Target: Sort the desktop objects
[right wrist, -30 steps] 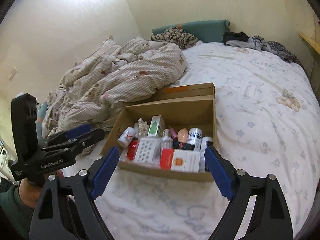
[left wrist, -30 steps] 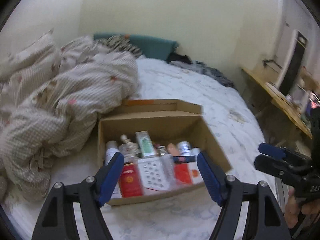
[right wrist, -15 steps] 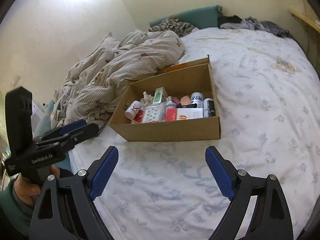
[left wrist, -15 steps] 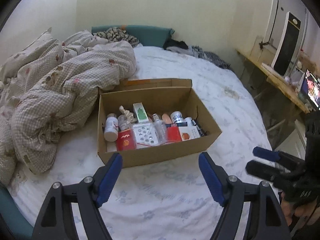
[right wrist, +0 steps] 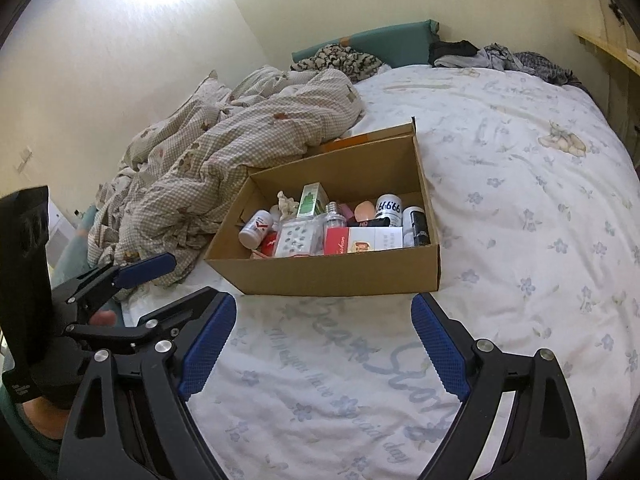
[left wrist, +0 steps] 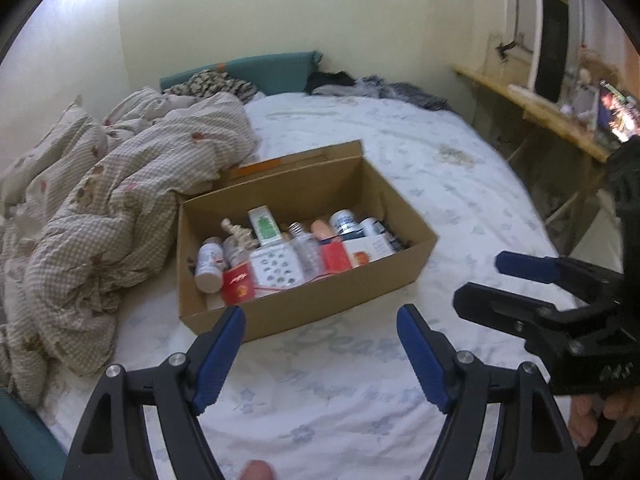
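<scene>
**Both grippers spread and empty before the box on the bed**

The left gripper (left wrist: 320, 320) has its blue-padded jaws spread wide with nothing between them, hovering over the sheet just short of the near wall of the cardboard box (left wrist: 320, 300); the right gripper (right wrist: 324, 312) is likewise spread and empty, its tips near the box's front wall (right wrist: 340, 276) but not touching it; each gripper shows in the other's view, the right one at the right edge of the left wrist view with its jaws parted, the left one at the left edge of the right wrist view.

The box stands open on the floral bedsheet (right wrist: 520, 200); inside, packed along the near side, lie a white pill bottle (right wrist: 256, 232) on its side, a blister pack (right wrist: 298, 240), a red and white carton (right wrist: 364, 240), a clear bottle (right wrist: 334, 218), a green carton (right wrist: 312, 200) propped up, a white can with blue digits (right wrist: 388, 210) and a dark tube (right wrist: 418, 228) at the right end; a crumpled checked duvet (right wrist: 240, 152) presses against the box's far left corner; a teal headboard (right wrist: 392, 40) and loose clothes (right wrist: 508, 58) lie beyond; a wooden desk (left wrist: 552, 120) stands right of the bed.
</scene>
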A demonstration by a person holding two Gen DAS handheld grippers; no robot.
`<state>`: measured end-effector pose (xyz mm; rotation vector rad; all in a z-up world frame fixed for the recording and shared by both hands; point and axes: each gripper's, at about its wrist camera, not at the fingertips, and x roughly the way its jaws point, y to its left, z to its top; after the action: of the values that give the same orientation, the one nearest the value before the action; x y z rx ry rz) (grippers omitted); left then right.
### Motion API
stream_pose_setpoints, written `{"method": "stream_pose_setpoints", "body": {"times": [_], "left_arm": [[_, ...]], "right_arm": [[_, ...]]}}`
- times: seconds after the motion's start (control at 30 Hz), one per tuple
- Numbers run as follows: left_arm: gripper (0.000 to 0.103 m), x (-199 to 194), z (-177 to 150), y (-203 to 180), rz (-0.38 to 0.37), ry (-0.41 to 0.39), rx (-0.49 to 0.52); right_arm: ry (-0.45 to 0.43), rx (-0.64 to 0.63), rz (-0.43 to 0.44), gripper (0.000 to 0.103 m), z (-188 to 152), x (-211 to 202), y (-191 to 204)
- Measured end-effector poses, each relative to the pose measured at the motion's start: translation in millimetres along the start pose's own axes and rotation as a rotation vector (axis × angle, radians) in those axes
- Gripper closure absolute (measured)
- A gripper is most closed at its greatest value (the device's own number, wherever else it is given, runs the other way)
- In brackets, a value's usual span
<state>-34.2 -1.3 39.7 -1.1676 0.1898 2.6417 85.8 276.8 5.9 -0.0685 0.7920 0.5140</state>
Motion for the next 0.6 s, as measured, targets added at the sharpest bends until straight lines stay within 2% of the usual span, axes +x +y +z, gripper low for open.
{"method": "stream_pose_setpoints", "body": {"times": [0.33, 0.6], "left_arm": [[0.025, -0.9, 0.0, 1.4, 0.038, 0.002, -0.003], [0.025, 4.2, -0.1, 3.1, 0.033, 0.026, -0.008]], "right_arm": [[0.002, 0.005, -0.020, 0.010, -4.0, 5.0, -2.8], [0.026, -0.006, -0.049, 0.010, -7.6, 10.3, -2.8]]}}
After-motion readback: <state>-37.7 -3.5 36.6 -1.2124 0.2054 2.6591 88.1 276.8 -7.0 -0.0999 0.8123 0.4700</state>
